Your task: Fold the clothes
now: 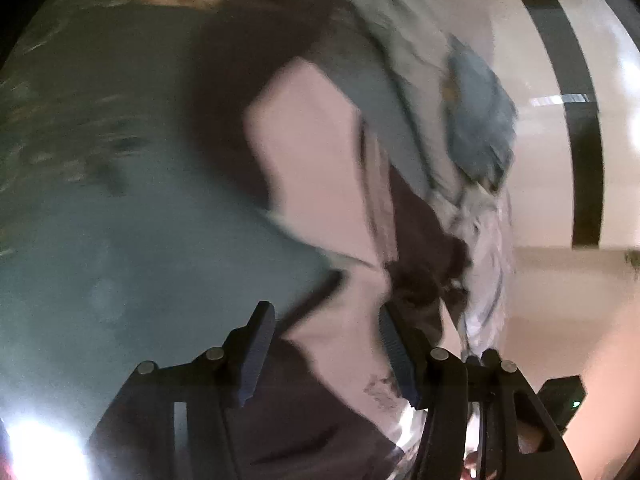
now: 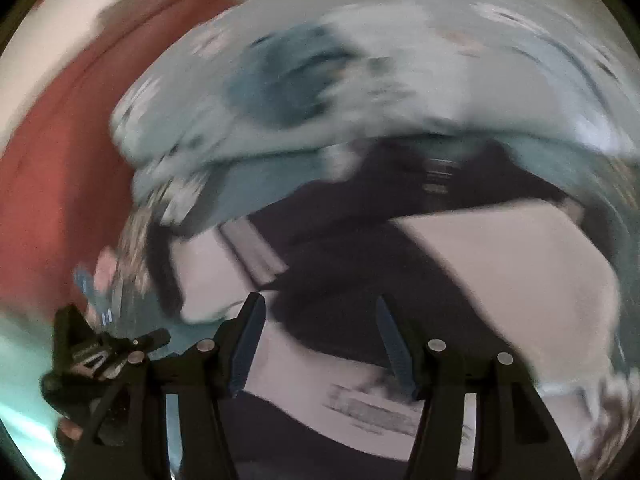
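Observation:
A pale pink and dark brown garment (image 1: 316,152) lies spread on a teal bed cover (image 1: 120,220); both views are motion-blurred. My left gripper (image 1: 326,312) is open just above the garment, its fingers wide apart with nothing between them. In the right wrist view the same garment (image 2: 480,264) fills the lower middle. My right gripper (image 2: 320,304) is open over it, empty. The left gripper (image 2: 104,352) shows at the lower left of the right wrist view.
A heap of light grey and blue clothes (image 1: 472,120) lies beyond the garment, seen also in the right wrist view (image 2: 304,92). A red surface (image 2: 68,152) is at the left. A cream wall with a dark frame (image 1: 584,140) is at the right.

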Demonstrator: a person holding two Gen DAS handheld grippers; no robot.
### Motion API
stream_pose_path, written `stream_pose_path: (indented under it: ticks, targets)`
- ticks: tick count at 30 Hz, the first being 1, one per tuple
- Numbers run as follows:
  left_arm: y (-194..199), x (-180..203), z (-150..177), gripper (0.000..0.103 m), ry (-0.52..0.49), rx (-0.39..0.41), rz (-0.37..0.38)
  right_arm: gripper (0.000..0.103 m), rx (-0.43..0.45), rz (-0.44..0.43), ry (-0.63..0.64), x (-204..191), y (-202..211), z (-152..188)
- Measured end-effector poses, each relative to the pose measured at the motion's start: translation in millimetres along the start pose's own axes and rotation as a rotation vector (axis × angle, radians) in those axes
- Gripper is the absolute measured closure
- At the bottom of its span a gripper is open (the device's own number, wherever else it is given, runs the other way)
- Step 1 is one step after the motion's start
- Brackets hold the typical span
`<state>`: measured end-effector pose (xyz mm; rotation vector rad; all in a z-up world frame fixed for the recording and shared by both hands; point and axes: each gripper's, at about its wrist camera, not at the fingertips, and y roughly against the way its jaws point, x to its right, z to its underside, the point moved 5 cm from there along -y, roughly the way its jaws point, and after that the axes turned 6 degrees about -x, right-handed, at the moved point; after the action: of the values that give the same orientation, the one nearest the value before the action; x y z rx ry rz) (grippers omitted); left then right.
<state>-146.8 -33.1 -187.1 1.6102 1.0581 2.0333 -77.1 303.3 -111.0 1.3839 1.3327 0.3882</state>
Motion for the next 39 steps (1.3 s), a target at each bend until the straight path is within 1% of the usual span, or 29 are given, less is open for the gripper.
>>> stream_pose_path:
  ticks: [1,3,5,7,8,10,11,13,15,17,18,19,22,24,25,26,28,29,31,33,36,39]
  targets:
    - [-8.2,11.3,0.1,0.044,-0.026,-0.014,0.002,0.044,0.034,0.026,-0.067,26.7,12.7,1.6]
    - [-32.0,38.6,0.8,0.043,-0.104,-0.062,0.001,0.044,0.083,0.039,-0.209,69.5,30.3,11.8]
    - [-56.5,58.0,4.0,0.042,-0.161,-0.116,-0.017,0.044,0.132,0.052,-0.352,112.4,47.9,22.5]
    - [-80.1,68.9,9.7,0.040,-0.196,-0.188,-0.015,0.044,0.175,0.056,-0.478,148.3,62.1,35.5]
    - [-92.2,71.4,13.3,0.040,-0.204,-0.209,-0.029,0.044,0.193,0.053,-0.534,162.5,67.4,43.2]
    - [-111.8,72.9,17.2,0.041,-0.216,-0.222,-0.071,0.044,0.203,0.038,-0.602,178.1,69.7,56.8]
    - [-119.8,72.9,18.6,0.042,-0.214,-0.223,-0.087,0.044,0.198,0.029,-0.627,183.3,68.2,63.2]
    - [-123.4,75.9,18.0,0.043,-0.222,-0.203,-0.090,0.044,0.185,0.009,-0.671,193.3,65.0,74.9]
    - [-121.6,81.6,14.3,0.056,-0.240,-0.164,-0.092,0.044,0.172,-0.014,-0.707,201.2,60.9,84.6]
    - [-119.8,87.4,10.6,0.089,-0.257,-0.126,-0.094,0.044,0.176,-0.027,-0.731,205.8,61.2,92.5]
    - [-119.3,90.4,7.8,0.090,-0.262,-0.116,-0.101,0.044,0.180,-0.029,-0.742,208.3,61.4,93.8]
    - [-115.3,99.8,6.3,0.092,-0.301,-0.097,-0.105,0.044,0.185,-0.032,-0.748,210.2,62.0,94.1]
    - [-100.1,133.5,3.3,0.093,-0.445,-0.034,-0.115,0.044,0.193,-0.036,-0.748,215.4,64.0,92.2]
    - [-81.1,155.2,4.4,0.093,-0.526,0.017,-0.062,0.044,0.196,-0.026,-0.734,215.7,66.2,92.3]
    - [-72.0,161.7,4.3,0.093,-0.562,0.050,-0.059,0.044,0.196,-0.019,-0.728,216.0,66.0,91.9]
    - [-75.4,157.4,1.4,0.093,-0.569,0.050,-0.093,0.044,0.195,-0.011,-0.724,216.3,65.1,92.0]
    - [-88.6,143.6,-5.9,0.093,-0.569,0.033,-0.177,0.044,0.192,-0.013,-0.724,216.7,61.8,94.3]
    - [-102.8,124.7,-11.5,0.093,-0.536,-0.001,-0.235,0.044,0.187,-0.020,-0.726,215.7,59.4,94.6]
    - [-118.5,97.1,-15.3,0.093,-0.463,-0.054,-0.270,0.044,0.176,-0.027,-0.716,211.2,55.9,92.8]
    - [-122.0,80.4,-17.3,0.093,-0.393,-0.065,-0.231,0.044,0.170,-0.009,-0.663,204.2,56.8,85.3]
    - [-122.0,74.2,-20.2,0.091,-0.343,-0.065,-0.198,0.044,0.173,0.023,-0.570,192.8,60.3,68.8]
    - [-124.0,72.6,-23.6,0.090,-0.332,-0.074,-0.202,0.044,0.178,0.007,-0.476,175.6,56.8,49.8]
